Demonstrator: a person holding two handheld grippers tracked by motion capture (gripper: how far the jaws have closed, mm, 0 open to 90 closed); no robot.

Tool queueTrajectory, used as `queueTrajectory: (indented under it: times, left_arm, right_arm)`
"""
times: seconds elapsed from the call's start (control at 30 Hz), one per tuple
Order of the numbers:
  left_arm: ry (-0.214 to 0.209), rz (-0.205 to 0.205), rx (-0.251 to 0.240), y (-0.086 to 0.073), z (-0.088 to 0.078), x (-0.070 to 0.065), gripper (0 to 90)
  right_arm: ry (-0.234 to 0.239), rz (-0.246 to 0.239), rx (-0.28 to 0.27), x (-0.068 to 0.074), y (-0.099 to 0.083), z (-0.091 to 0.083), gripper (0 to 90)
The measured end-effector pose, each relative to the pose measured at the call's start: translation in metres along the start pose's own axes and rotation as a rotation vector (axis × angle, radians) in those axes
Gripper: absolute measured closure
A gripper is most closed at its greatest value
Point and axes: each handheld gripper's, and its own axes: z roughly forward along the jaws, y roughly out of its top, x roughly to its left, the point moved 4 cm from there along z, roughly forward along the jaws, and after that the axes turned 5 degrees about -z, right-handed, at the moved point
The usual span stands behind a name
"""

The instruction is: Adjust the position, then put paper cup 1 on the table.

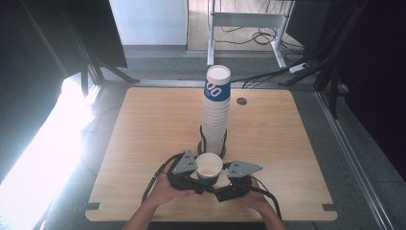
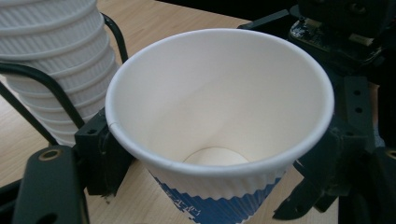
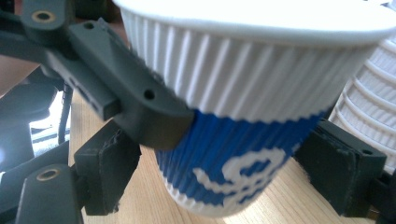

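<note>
A single ribbed paper cup (image 1: 209,166), white above and blue below, stands upright near the table's front edge, just in front of a tall stack of the same cups (image 1: 216,110). My left gripper (image 1: 197,181) comes at the cup from the left. In the left gripper view its pads (image 2: 98,151) press the wall of the cup (image 2: 219,107). My right gripper (image 1: 221,188) comes from the right. In the right gripper view the blue part of the cup (image 3: 243,154) sits between its pads (image 3: 109,175), with a small gap on the left side. The left gripper's grey finger (image 3: 140,107) lies against the cup.
The stack stands in a black wire holder (image 1: 203,139) at the middle of the wooden table (image 1: 143,143). A round cable hole (image 1: 242,101) lies at the back. Dark curtains flank the table, and desk legs and cables lie on the floor beyond.
</note>
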Motion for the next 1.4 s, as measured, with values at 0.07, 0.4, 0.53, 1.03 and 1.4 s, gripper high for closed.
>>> queueTrajectory:
  times: [0.07, 0.4, 0.53, 1.03, 1.4]
  left_arm:
    - [-0.014, 0.005, 0.002, -0.001, 0.002, -0.002, 20.2]
    - [-0.007, 0.002, -0.005, -0.002, 0.005, -0.002, 18.5]
    - [-0.002, 0.003, -0.043, 0.001, -0.002, -0.003, 13.7]
    - [0.091, -0.126, -0.186, 0.009, -0.037, 0.016, 15.1]
    - [0.127, -0.177, -0.134, -0.004, -0.036, 0.032, 14.8]
  right_arm:
    - [0.006, -0.001, -0.001, 0.001, 0.0, 0.002, 18.0]
    - [-0.027, -0.019, 0.007, 0.0, -0.002, 0.004, 24.5]
    - [-0.052, -0.014, 0.005, -0.003, -0.002, 0.002, 24.7]
    - [-0.14, 0.002, -0.053, -0.018, 0.0, -0.017, 24.9]
    - [-0.183, -0.002, -0.1, -0.024, 0.004, -0.028, 24.9]
